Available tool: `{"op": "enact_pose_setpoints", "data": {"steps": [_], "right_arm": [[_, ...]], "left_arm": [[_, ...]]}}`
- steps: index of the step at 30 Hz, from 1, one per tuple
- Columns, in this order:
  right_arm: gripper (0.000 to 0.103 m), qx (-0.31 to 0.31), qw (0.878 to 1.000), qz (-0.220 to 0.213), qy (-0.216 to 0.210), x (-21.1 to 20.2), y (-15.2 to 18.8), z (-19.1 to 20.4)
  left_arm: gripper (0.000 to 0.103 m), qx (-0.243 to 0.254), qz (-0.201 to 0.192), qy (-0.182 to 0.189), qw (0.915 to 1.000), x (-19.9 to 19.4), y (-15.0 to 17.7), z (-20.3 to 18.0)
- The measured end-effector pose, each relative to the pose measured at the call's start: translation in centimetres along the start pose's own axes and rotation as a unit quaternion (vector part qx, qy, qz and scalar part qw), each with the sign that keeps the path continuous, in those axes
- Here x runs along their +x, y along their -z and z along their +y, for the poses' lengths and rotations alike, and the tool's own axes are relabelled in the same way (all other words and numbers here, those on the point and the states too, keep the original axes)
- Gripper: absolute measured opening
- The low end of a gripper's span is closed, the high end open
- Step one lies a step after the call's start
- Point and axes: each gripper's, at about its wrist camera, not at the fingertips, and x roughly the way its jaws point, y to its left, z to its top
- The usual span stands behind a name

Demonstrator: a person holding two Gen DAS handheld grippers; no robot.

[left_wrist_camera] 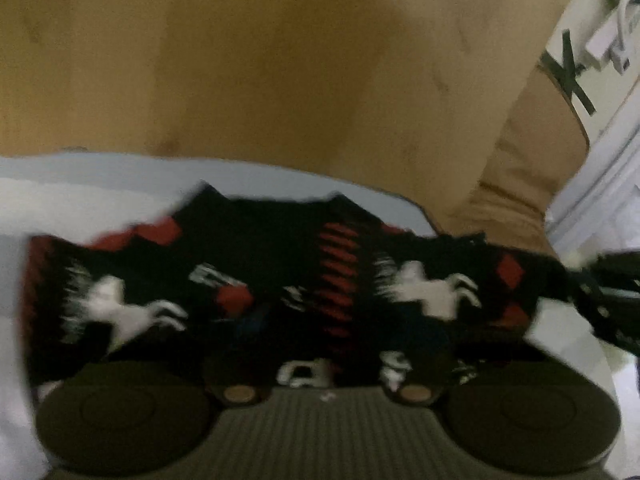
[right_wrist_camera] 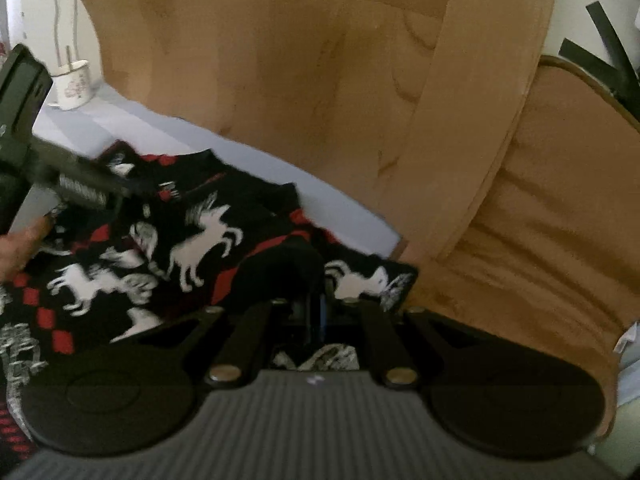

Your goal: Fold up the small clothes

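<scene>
A small black garment (left_wrist_camera: 280, 276) with white horses and red diamonds lies on a pale blue-white surface (left_wrist_camera: 100, 176). In the left wrist view it is stretched wide, blurred, right in front of my left gripper (left_wrist_camera: 320, 344), whose fingertips are buried in the cloth. In the right wrist view the same garment (right_wrist_camera: 192, 240) spreads to the left. My right gripper (right_wrist_camera: 310, 308) is closed on a fold of its near right edge. The left gripper's body (right_wrist_camera: 68, 184) shows at far left, over the garment's other end.
A tan upholstered chair or sofa (right_wrist_camera: 520, 220) stands behind and to the right of the surface. A white mug (right_wrist_camera: 74, 84) stands at the far left corner. Black tape strips mark a white wall (left_wrist_camera: 572, 72) at right.
</scene>
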Motion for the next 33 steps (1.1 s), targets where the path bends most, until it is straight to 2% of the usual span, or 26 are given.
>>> {"op": "enact_pose_setpoints", "data": {"steps": [2,7,9,12,13,16,18,20,22,24,27,31,32,33], "right_arm": [[0.007,0.005,1.0,-0.002,0.007,0.9,-0.2,0.1],[0.007,0.025,0.999,-0.024,0.0,1.9,-0.5,0.6],[0.007,0.047,0.999,-0.019,-0.003,3.4,-0.5,0.8],[0.008,0.058,0.998,0.011,0.008,7.1,0.0,1.5],[0.009,0.055,0.998,0.004,0.016,7.7,0.3,1.7],[0.016,0.075,0.997,-0.005,0.027,6.9,0.2,1.4],[0.026,0.098,0.994,-0.027,0.029,5.1,0.5,0.7],[0.027,0.105,0.992,-0.047,0.041,3.3,1.0,0.5],[0.028,0.116,0.99,-0.07,0.028,1.9,1.4,1.0],[0.028,0.123,0.989,-0.086,0.001,1.0,1.8,1.9],[0.028,0.115,0.989,-0.09,-0.029,1.6,1.8,4.0],[0.028,0.139,0.985,-0.098,-0.018,2.2,1.9,3.5],[0.033,0.155,0.982,-0.106,-0.009,2.1,2.0,2.7],[0.046,0.175,0.978,-0.113,0.0,2.0,2.1,1.8]], "left_arm": [[0.012,0.003,-0.018,-0.015,0.9997,-0.3,0.3,-0.6],[0.011,-0.032,-0.079,0.005,0.9964,-5.4,1.2,-0.6],[0.011,-0.041,-0.096,-0.014,0.9945,-6.4,2.2,-0.7],[0.011,-0.052,-0.072,-0.053,0.9947,-4.4,3.2,-0.7],[0.016,-0.05,-0.06,-0.068,0.9947,-3.5,3.4,-0.3],[0.018,-0.032,-0.076,-0.067,0.9943,-3.0,3.8,-0.1],[0.028,-0.044,-0.079,-0.049,0.9947,-3.7,3.7,0.4],[0.039,-0.059,-0.099,-0.044,0.9923,-5.0,3.7,0.7],[0.039,-0.059,-0.13,-0.059,0.9881,-6.0,3.5,0.4],[0.039,-0.055,-0.139,-0.049,0.9875,-6.5,3.4,0.3],[0.038,-0.049,-0.118,-0.044,0.9908,-5.4,3.3,-0.4],[0.04,-0.063,-0.096,-0.054,0.9919,-4.7,4.0,0.2],[0.045,-0.069,-0.098,-0.053,0.9914,-5.0,4.2,0.6],[0.047,-0.074,-0.101,-0.055,0.9907,-5.1,4.3,1.0]]}}
